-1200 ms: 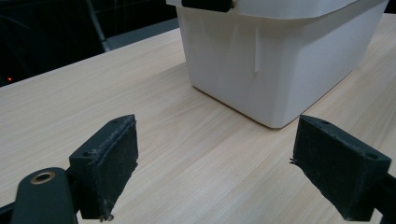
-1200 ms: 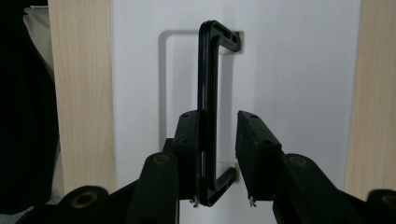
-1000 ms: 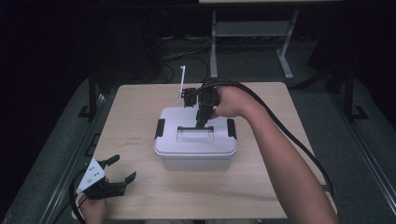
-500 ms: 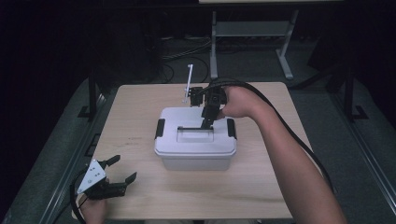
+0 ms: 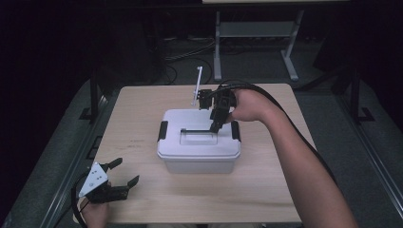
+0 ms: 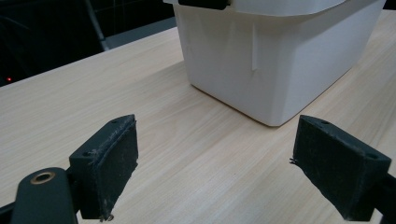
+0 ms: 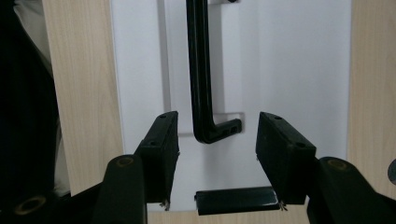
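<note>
Storage box (image 5: 198, 147) on the worktop (image 5: 266, 190)
Your right gripper (image 7: 217, 144) hangs open astride its black handle (image 7: 201, 84); left gripper (image 5: 110, 183) rests open, empty.

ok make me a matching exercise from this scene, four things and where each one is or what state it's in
Things
1. right gripper
2. left gripper
3. black handle
4. white box

Places or states
A. lying flat in the lid's recess
B. open, low over the table's near left corner
C. lid on, mid-table
D. open, above the lid at the handle's end

Pairs: 1-D, 2-B, 3-A, 4-C
</note>
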A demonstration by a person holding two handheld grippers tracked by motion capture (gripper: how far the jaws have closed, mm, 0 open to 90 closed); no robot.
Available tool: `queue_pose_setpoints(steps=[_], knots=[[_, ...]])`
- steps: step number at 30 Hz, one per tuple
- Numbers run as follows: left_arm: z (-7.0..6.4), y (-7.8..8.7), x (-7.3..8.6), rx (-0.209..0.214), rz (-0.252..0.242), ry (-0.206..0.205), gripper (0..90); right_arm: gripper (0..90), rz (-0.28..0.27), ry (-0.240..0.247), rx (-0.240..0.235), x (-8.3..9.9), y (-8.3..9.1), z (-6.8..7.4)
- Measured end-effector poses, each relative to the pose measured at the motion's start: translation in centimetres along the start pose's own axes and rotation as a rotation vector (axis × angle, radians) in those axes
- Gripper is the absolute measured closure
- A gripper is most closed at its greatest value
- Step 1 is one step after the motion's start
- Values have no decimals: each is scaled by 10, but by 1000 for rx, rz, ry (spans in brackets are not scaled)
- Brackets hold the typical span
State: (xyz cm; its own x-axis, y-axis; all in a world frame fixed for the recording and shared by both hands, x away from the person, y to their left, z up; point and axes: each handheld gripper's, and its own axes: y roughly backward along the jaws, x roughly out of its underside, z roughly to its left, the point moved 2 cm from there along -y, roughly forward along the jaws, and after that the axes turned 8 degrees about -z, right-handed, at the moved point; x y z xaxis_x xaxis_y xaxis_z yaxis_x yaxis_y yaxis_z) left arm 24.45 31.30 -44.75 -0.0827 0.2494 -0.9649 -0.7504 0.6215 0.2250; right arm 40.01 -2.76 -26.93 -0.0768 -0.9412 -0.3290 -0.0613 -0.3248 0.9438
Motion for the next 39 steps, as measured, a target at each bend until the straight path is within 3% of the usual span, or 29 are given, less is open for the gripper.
queue_pose_setpoints(steps=[39], knots=[[-1,-2,0,1,4,-6,135,450,23,-80,33,50,15,-1]])
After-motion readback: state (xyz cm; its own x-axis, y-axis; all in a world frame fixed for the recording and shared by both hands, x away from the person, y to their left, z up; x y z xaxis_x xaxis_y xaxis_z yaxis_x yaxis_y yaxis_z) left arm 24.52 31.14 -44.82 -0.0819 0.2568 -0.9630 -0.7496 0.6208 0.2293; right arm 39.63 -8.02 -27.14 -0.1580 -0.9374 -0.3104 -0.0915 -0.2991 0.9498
